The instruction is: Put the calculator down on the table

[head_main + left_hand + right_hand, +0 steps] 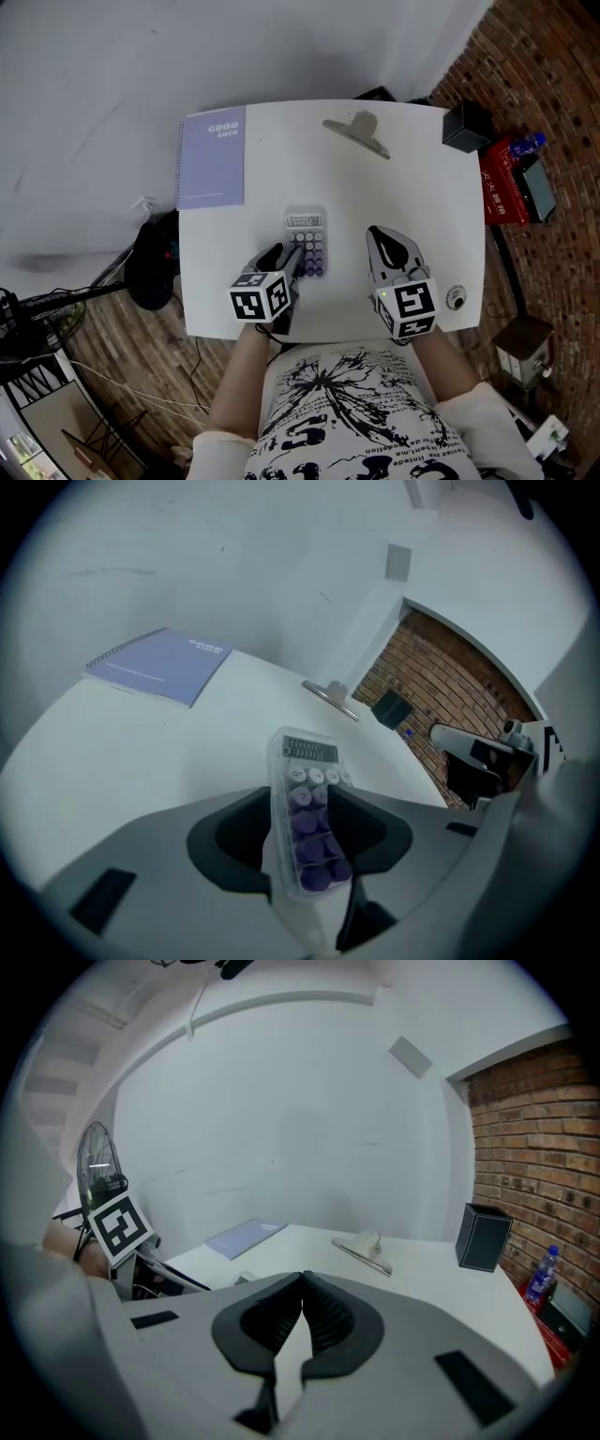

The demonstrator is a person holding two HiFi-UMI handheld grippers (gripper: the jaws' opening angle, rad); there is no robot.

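Just right of the notebook (213,157) and nearer the person, the left hand-held gripper (289,253) is spread, w/ the calculator (306,234) flat on the bench (412,187) betw. its jaws, pads seemingly clear. Best to back straight out w/o nudging it. Further right of the notebook, the right hand-held gripper (302,1283) is pressed together, empty.

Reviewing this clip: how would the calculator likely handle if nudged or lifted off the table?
The calculator looks like a rigid, clear-cased slab, so it is probably stiff and light. It seems to lie flat on the table, so it should slide rather than roll or tip. Its smooth plastic sides may slip between the pads of the left gripper.
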